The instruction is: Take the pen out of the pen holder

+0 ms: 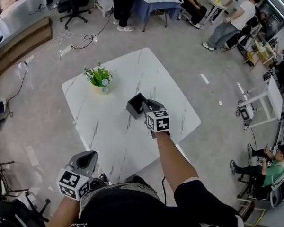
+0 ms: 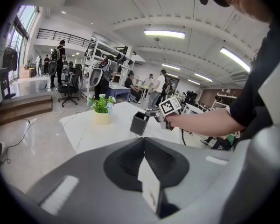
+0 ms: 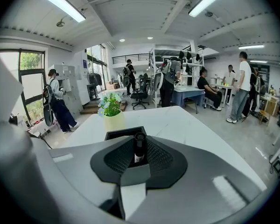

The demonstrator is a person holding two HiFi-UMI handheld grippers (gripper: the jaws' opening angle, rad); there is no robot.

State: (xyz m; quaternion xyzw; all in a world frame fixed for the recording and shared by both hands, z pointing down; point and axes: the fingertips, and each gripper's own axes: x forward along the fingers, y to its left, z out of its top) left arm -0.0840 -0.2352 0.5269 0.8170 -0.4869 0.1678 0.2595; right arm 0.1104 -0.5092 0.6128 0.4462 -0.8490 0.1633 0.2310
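White marble table (image 1: 112,141) is standing in a busy workshop, carrying a potted plant (image 1: 99,77) at its far left and a dark square pen holder (image 1: 135,106) near its middle. The right gripper (image 1: 146,108) is clamping the dark pen (image 3: 139,149) right at the holder's open top. The left gripper (image 1: 86,157) is hovering over the near edge, its jaws pressing together on nothing.

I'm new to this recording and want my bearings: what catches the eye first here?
The right gripper stands out mid-table, its jaws closed on a dark pen right at the black pen holder. The holder is on a white marble table, with a small potted plant toward the table's far left. The left gripper hangs low near the person's body, jaws together, holding nothing.
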